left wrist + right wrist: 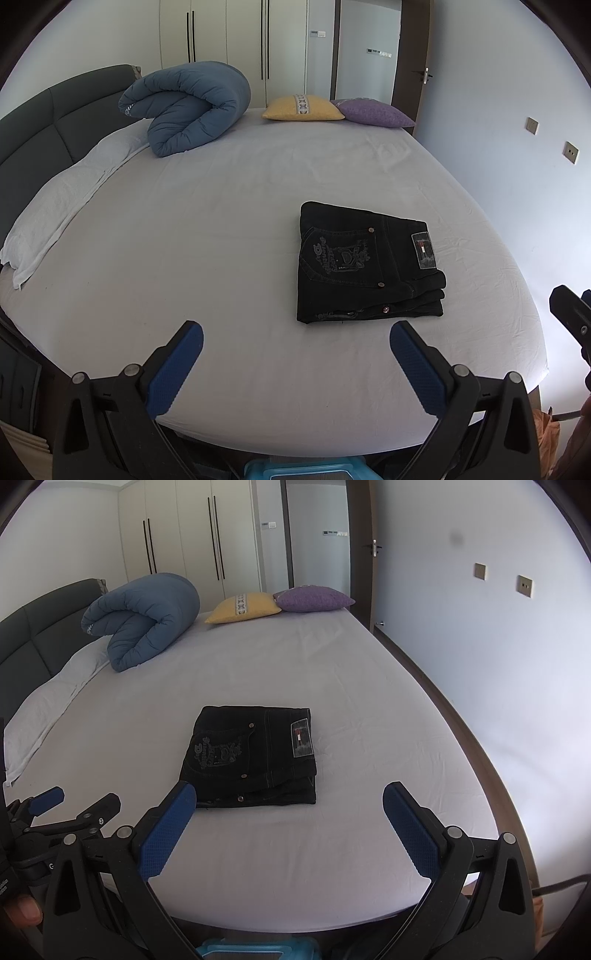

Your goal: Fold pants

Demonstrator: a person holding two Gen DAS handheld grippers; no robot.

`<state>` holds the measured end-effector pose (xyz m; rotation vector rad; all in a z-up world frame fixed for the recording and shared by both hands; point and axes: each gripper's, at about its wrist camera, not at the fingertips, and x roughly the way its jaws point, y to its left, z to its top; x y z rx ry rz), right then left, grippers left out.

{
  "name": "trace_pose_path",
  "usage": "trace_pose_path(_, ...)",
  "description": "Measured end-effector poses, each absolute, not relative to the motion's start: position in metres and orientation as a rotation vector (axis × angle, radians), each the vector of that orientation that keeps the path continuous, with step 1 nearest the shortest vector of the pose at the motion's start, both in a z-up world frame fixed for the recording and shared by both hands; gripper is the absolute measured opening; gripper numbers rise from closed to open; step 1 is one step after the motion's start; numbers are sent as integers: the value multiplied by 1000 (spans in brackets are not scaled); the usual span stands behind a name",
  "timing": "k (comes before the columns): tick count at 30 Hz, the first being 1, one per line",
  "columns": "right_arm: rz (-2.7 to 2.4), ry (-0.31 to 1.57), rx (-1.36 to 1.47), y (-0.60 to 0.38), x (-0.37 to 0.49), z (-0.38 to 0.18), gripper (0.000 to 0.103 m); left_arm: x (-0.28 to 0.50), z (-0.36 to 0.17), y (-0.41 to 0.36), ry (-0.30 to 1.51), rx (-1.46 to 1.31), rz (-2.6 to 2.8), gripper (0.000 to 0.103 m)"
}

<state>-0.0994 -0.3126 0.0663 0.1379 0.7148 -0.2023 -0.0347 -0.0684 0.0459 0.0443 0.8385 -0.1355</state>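
Black jeans (365,264) lie folded into a compact rectangle on the white bed sheet (221,221), back pocket embroidery and waist patch facing up. They also show in the right wrist view (255,757). My left gripper (295,338) is open and empty, above the bed's near edge, short of the jeans and to their left. My right gripper (290,801) is open and empty, just in front of the jeans' near edge. The left gripper also shows at the left of the right wrist view (77,803).
A rolled blue duvet (188,107) lies at the far left by the grey headboard (48,122). A yellow cushion (303,108) and a purple cushion (373,112) lie at the far edge. A white pillow (62,199) lies along the left. A wall (498,664) runs along the right.
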Motion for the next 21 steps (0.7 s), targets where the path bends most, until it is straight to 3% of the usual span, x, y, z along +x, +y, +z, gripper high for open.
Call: trace_pose_path(21, -199, 719, 139, -315, -100, 66, 103, -36, 42, -67, 844, 44, -130, 103)
